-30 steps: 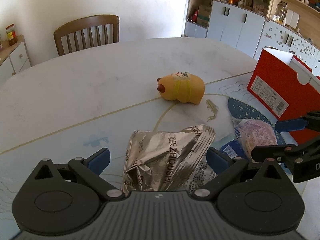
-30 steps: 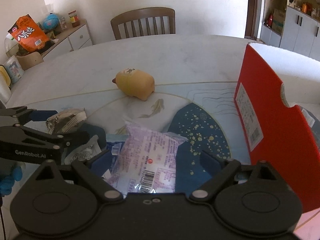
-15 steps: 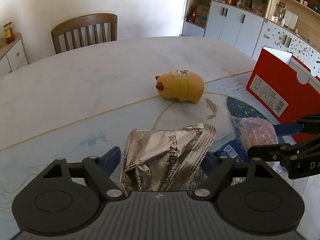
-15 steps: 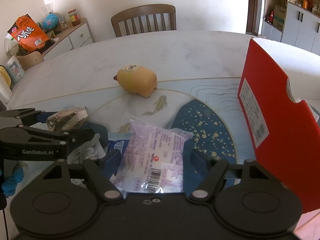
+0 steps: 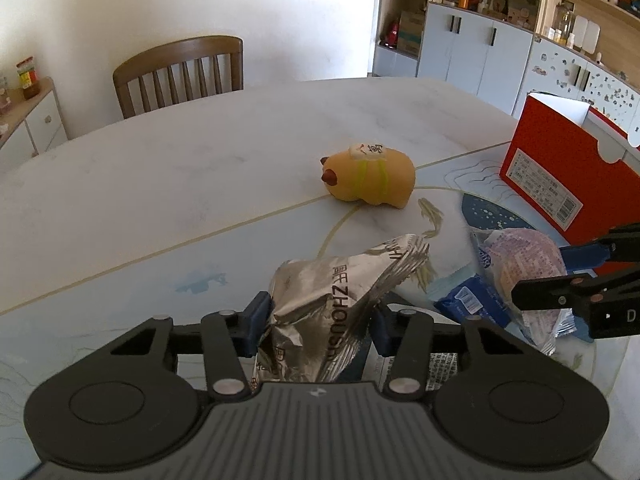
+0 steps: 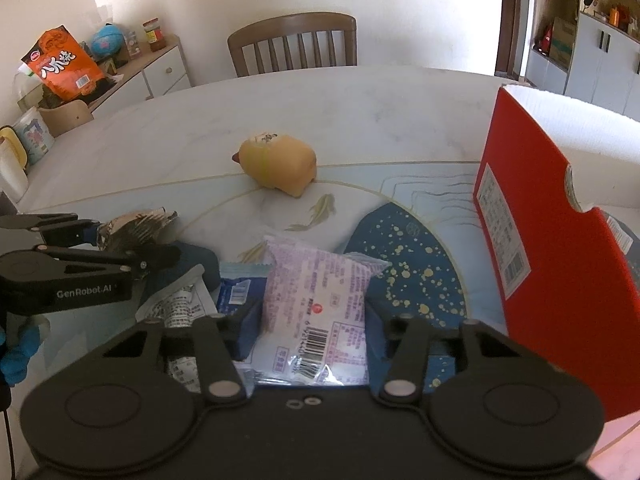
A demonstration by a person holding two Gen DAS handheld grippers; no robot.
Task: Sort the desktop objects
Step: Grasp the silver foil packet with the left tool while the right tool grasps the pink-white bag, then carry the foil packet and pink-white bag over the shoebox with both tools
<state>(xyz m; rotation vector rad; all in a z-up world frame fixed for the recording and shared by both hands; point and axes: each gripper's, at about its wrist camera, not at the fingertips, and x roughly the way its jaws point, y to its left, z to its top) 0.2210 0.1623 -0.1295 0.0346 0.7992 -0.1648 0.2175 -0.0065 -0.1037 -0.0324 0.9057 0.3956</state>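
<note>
A crumpled silver snack bag (image 5: 344, 280) lies on the table near me. My left gripper (image 5: 320, 320) has its jaws closing, and both blue pads press the bag's sides. To its right lies a purple snack packet (image 5: 520, 256). In the right wrist view my right gripper (image 6: 312, 328) is closing too, its pads touching the purple packet (image 6: 316, 280) on both sides. A yellow pig toy (image 5: 370, 178) stands farther back, mid-table. A tall red box (image 6: 532, 240) stands open-topped at the right.
A blue packet (image 6: 236, 288) and a white printed packet (image 6: 180, 300) lie under and between the two held packets. A wooden chair (image 5: 180, 72) stands behind the marble table (image 5: 160, 168). Cabinets and shelves line the right wall. A low sideboard with an orange bag (image 6: 60, 64) stands at the left.
Both grippers' jaws have come in from wide open onto their packets. The silver bag is now pinched narrower and stands up more. Neither hand has shifted.
</note>
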